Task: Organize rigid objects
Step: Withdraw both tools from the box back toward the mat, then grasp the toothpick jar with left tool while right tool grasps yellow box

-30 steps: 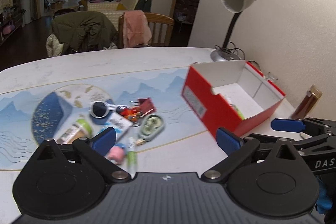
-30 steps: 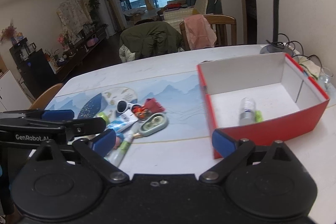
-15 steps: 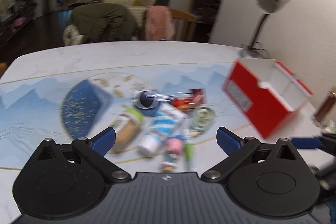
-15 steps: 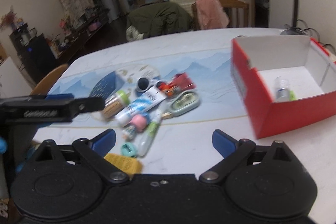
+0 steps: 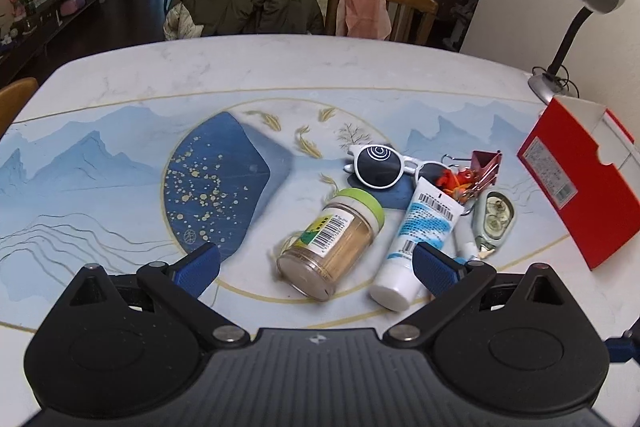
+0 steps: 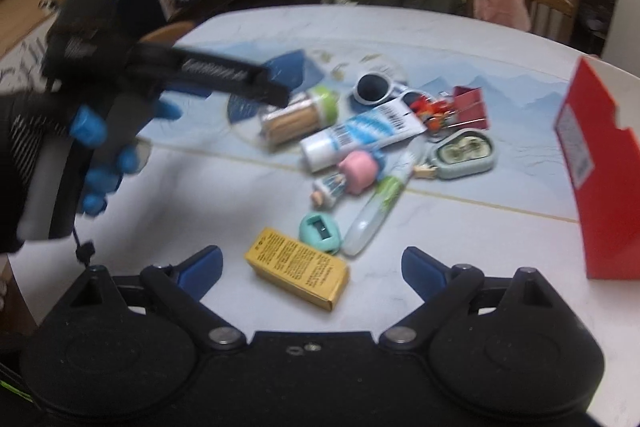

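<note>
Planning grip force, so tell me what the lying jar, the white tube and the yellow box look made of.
Jar: clear, glossy plastic or glass, hard to tell which; contents show through, matte green cap. White tube: soft-looking plastic with a crimped flat end and printed label. Yellow box: matte printed cardboard, sharp folded edges.

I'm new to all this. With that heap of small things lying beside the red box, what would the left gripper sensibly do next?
Probably ease the open left gripper down around the green-lidded jar: it lies on its side between the fingers, nearest, clear of the pile.
</note>
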Available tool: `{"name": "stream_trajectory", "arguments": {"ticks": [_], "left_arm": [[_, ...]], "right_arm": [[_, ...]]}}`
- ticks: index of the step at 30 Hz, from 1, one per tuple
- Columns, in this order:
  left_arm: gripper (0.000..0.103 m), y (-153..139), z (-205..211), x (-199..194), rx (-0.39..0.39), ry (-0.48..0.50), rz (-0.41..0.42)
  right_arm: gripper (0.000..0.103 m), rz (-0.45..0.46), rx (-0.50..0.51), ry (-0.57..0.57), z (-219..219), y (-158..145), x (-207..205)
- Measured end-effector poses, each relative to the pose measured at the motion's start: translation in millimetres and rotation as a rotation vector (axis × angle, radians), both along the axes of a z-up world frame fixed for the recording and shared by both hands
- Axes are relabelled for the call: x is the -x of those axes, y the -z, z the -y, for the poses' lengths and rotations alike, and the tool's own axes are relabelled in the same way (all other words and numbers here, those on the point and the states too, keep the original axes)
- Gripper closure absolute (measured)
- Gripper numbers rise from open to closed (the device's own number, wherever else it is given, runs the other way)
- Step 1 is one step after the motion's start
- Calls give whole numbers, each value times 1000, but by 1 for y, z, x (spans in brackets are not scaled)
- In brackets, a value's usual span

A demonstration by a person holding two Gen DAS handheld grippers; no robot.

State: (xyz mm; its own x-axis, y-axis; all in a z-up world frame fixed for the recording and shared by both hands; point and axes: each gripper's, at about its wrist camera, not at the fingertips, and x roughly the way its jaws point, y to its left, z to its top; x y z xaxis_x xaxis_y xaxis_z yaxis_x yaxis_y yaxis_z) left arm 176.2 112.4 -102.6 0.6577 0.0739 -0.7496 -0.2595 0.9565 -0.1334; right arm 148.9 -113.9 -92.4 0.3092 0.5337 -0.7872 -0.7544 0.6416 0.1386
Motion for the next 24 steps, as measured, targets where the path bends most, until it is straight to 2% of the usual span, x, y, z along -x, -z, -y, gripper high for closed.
{"name": "stream_trajectory", "arguments": {"ticks": [9,17,19,22,24], "left_arm": [[0,27,-11,-29,21,1,-57],[2,38,-12,-46,35,57,-77],[12,40,-11,-49,38,66,-86],[20,43,-12,-52,49,77,-95],[25,43,-11,-52,56,86,-91]], "right_arm": [[16,-20,103,-113,-28,35,-11],[26,-13,128,-209,-38,45,-17],[32,-27,131,-223,-39,47,-19],[38,-24,134,-243,-39,47,-16],[48,-29,132,-257,-39,45,-13]]}}
